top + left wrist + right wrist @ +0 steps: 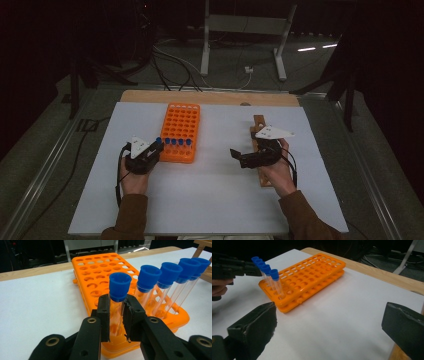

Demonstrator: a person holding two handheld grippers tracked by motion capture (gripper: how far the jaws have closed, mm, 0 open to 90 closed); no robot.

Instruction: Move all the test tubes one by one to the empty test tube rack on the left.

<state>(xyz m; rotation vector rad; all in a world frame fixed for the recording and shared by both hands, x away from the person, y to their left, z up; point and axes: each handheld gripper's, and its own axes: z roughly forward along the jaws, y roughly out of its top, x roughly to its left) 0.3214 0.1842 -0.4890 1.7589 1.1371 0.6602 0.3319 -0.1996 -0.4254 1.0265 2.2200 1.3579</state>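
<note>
An orange tube rack point(181, 125) lies on the white sheet left of centre. Its near row holds several clear tubes with blue caps point(177, 141). My left gripper point(156, 149) is at the rack's near left corner, shut on the end tube point(119, 286) just below its cap. That tube stands upright with its foot in the corner hole, and the pads point(103, 312) press on its sides. The other tubes point(170, 272) lean in the row beside it. My right gripper point(237, 157) hovers right of centre, open with nothing between its jaws, pointing toward the rack point(312, 275).
A narrow wooden strip point(259, 122) lies lengthwise under the right hand. The white sheet point(210, 195) covers a wooden table whose bare far edge point(210, 96) shows. Most rack holes point(100, 270) are unfilled. Cables and stand legs point(205, 50) lie on the floor beyond.
</note>
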